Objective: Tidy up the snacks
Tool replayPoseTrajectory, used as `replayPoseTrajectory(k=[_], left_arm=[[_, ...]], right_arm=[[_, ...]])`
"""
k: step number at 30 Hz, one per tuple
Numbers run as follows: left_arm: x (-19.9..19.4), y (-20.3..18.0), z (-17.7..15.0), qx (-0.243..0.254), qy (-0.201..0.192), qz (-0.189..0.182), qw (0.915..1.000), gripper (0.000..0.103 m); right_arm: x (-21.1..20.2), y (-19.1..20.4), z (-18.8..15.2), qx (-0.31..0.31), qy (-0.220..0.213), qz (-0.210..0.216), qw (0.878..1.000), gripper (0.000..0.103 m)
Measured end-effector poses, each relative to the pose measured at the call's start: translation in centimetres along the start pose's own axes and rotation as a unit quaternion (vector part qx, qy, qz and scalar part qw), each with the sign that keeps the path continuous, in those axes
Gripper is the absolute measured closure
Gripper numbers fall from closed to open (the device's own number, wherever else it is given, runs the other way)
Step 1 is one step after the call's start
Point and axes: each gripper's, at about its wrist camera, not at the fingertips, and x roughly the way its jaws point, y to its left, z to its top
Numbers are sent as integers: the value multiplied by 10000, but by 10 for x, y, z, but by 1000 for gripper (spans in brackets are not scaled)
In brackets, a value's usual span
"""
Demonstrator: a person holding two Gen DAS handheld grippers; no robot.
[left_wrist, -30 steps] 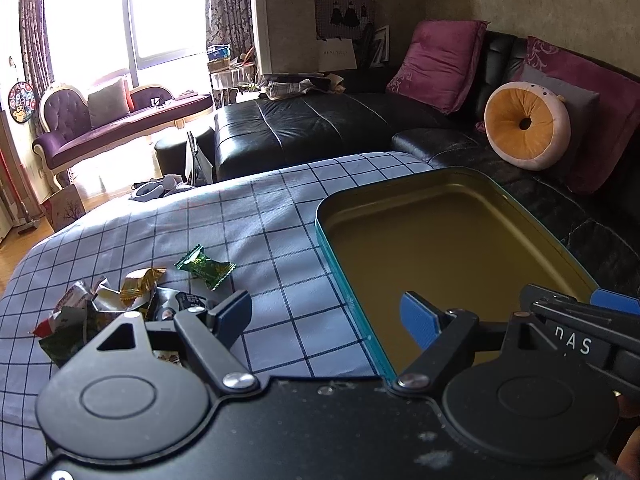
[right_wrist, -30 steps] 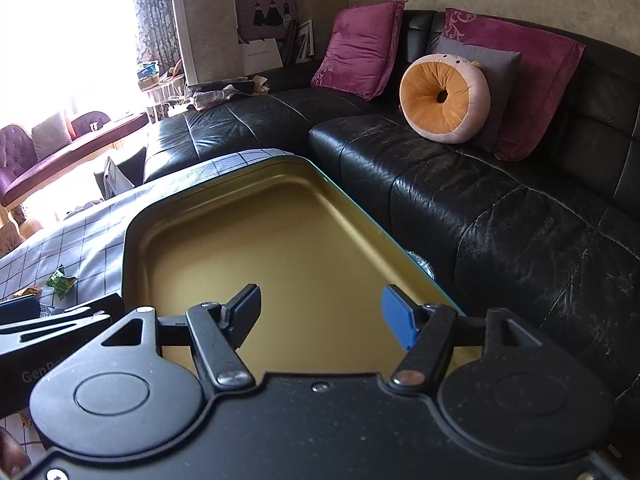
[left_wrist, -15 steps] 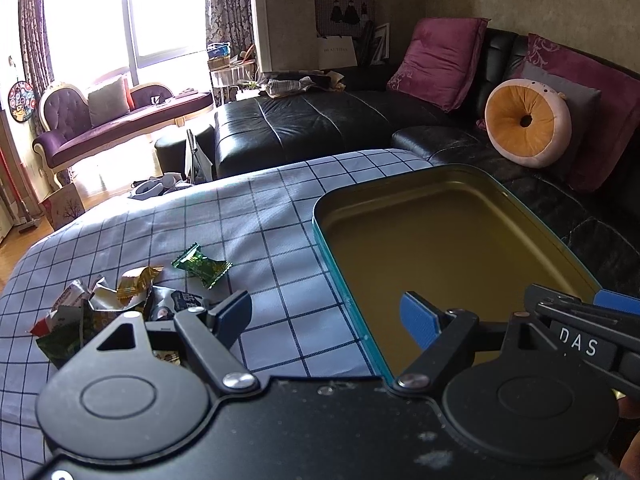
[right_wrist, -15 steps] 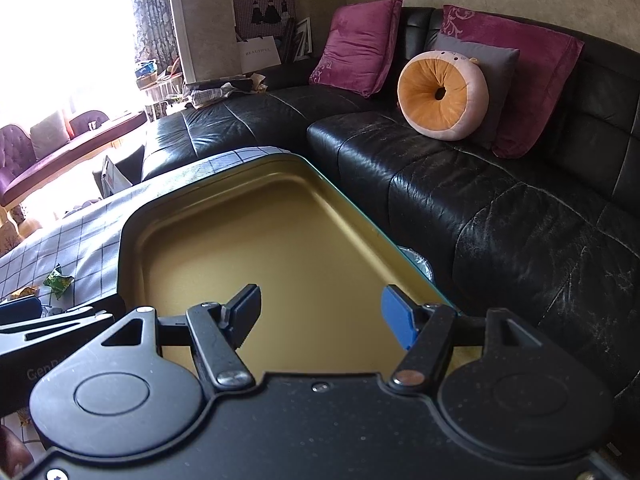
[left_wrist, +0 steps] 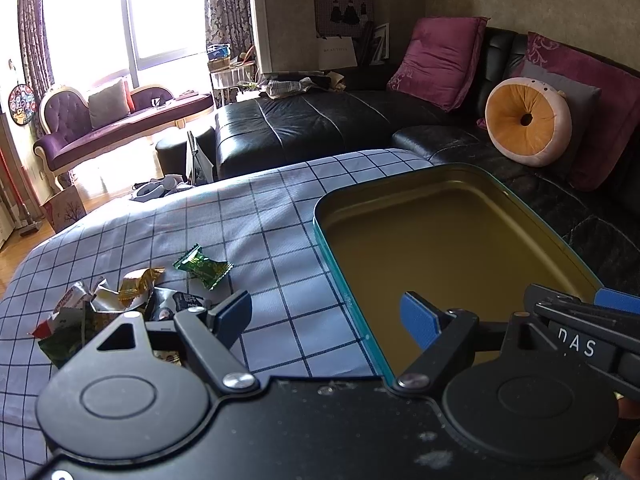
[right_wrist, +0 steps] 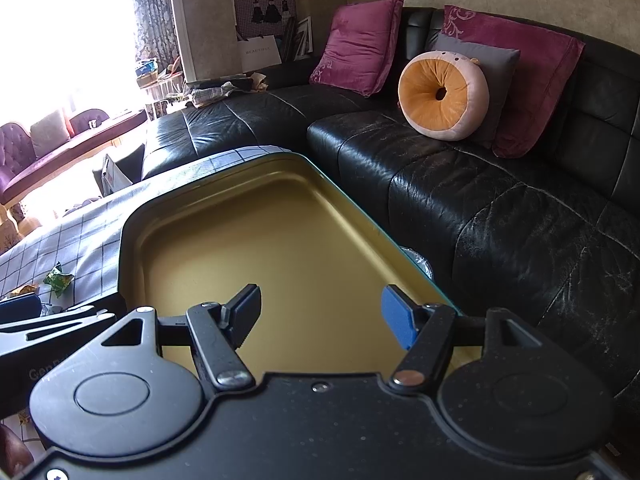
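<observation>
L gripper point(left_wrist: 326, 318) spread, empty, over tin point(left_wrist: 452, 184) rim | R gripper point(right_wrist: 320, 312) spread, empty, above tin | snack pile point(left_wrist: 120, 300) at tin's 9 o'clock

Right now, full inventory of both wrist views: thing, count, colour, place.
tin tray: 1, gold inside, teal rim, on the cloth, nothing in it
snack pile: several wrappers, mixed colours, on the cloth, left of tray
green candy: 1, green, beside the pile
checked cloth: 1, pale blue, covers the table
sofa: 1, black, behind the table
magenta cushions: 2, on sofa
donut cushion: 1, orange and pink, on sofa
left gripper: jaws open, holding nothing
right gripper: jaws open, holding nothing, over the tray
</observation>
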Motion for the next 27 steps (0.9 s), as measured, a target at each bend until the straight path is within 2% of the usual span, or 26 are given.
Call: replayPoseTrajectory(k=[27], left_arm=[[-3, -1, 0, 25, -16, 27, 10000, 17]], right_arm=[[-1, 0, 1, -12, 10, -10, 10000, 34]])
